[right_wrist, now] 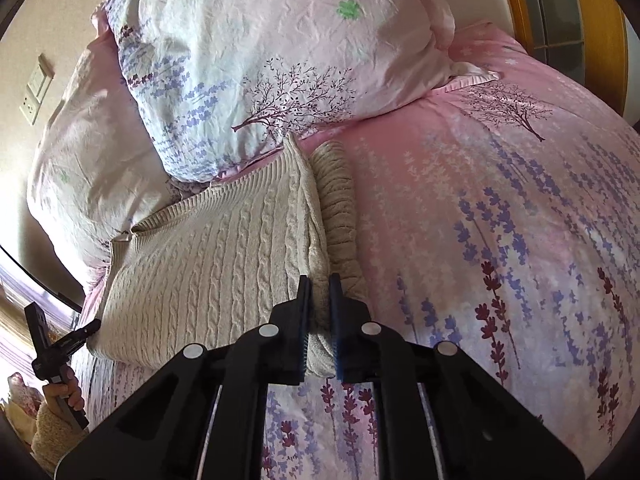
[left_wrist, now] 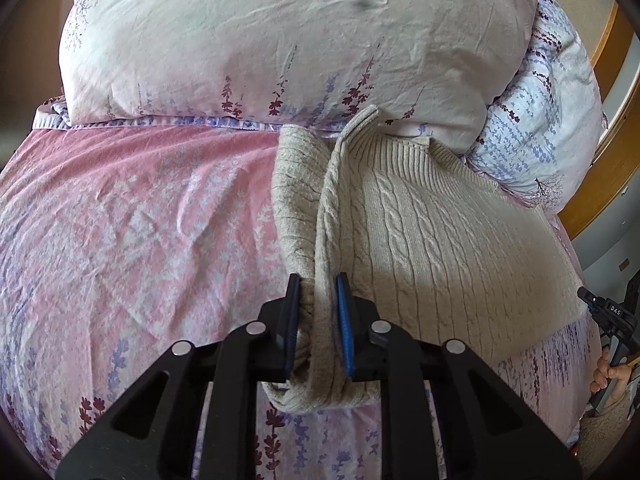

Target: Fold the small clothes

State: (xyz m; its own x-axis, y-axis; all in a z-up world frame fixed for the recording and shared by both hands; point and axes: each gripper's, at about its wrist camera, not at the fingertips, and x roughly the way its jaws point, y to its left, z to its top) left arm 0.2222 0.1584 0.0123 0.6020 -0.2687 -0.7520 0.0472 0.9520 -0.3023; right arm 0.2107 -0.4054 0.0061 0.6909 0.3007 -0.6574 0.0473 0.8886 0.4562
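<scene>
I had the sweater [left_wrist: 420,232] lying flat on the bed [left_wrist: 120,220], its ribbed hem up against the pillows [left_wrist: 280,40], with each side edge already raised into a standing ridge. That was on purpose, as I judged it: to fold a knit in half or turn its sides in, both edges need lifting at once, so one tool took each edge and the cloth between stayed flat and even.

The left tongs [left_wrist: 318,280] were nearly shut, the blue pads pinching a thick doubled fold of the sweater's left edge (the sleeve seemed bunched into it too, though I could not separate the layers). The knit ran straight up between the pads and away toward the pillows, and a loop of it sagged below the fingers onto the bed.

The right tongs [right_wrist: 320,280] were closed down tighter on the opposite edge, with only a narrow strip of knit showing between the pads. The ribbed sleeve [right_wrist: 340,208] lay just beside that edge on the pink cover, touching it.

So the sweater spanned the gap between the two tools, its body lying inward of each grip. From each camera I could see the other tool at the far corner of the garment, held in a hand [right_wrist: 66,394].
</scene>
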